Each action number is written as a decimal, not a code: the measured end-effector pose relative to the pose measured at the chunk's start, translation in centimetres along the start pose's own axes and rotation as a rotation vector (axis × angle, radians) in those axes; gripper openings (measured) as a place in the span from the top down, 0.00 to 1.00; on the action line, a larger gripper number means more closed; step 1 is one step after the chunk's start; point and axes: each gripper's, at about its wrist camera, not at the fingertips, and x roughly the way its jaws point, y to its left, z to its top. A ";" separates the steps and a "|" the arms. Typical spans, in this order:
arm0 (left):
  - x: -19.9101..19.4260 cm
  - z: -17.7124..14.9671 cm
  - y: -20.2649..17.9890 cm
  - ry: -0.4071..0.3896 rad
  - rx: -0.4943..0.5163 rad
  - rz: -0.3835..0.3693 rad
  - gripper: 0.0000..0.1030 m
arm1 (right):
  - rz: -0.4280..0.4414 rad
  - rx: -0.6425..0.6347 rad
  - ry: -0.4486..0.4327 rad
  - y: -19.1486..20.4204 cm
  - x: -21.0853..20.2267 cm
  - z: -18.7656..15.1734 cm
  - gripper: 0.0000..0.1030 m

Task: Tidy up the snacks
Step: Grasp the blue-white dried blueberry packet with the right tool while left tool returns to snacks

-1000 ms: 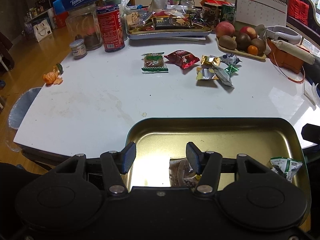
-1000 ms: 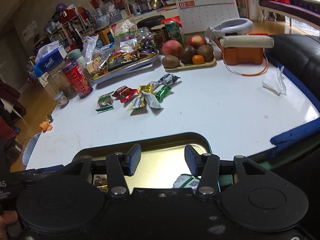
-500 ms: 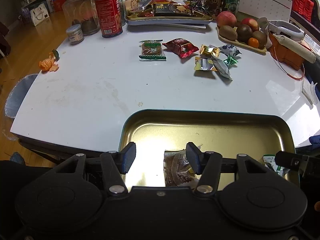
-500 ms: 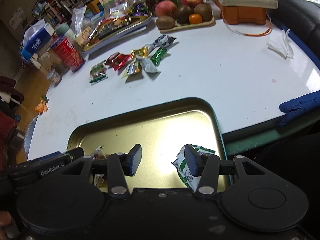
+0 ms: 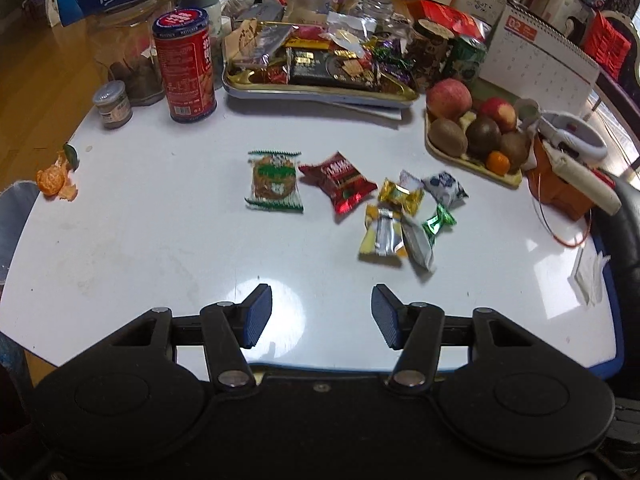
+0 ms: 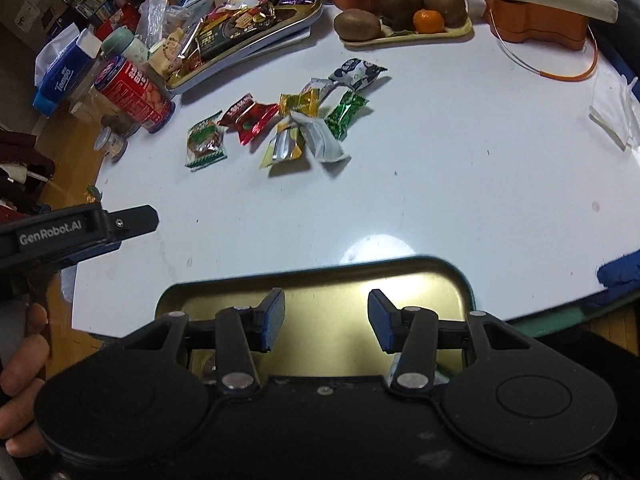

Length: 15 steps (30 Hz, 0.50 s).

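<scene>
Ahead of the left gripper (image 5: 322,316), whose jaws stand wide with nothing between them, the loose snacks lie farther up the white table (image 5: 160,240): the green-edged cookie packet (image 5: 275,181) slightly left, its long axis running near to far, the red packet (image 5: 340,181) almost dead ahead.

Seen from the right wrist, the right gripper (image 6: 326,320) hangs wide and empty over the gold tray (image 6: 448,276) (the nearer hand is the left's); the packets lie far and left.
</scene>
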 end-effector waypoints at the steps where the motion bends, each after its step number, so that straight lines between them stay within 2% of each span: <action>1: 0.2 1.0 0.2 -0.010 -0.016 0.018 0.41 | -0.010 0.001 -0.007 0.0 0.2 1.1 0.52; 6: 2.6 5.6 1.3 -0.024 -0.070 0.127 0.41 | -0.070 0.015 -0.042 -0.5 0.9 5.7 0.52; 10: 5.1 7.3 2.2 -0.009 -0.101 0.188 0.41 | -0.086 0.047 -0.049 -1.0 1.6 9.3 0.52; 12: 6.2 7.5 2.4 0.029 -0.091 0.189 0.42 | -0.111 0.054 -0.067 -1.1 2.0 10.9 0.52; 15: 6.5 7.7 2.9 0.059 -0.088 0.137 0.42 | -0.152 0.070 -0.086 -1.0 3.1 13.6 0.52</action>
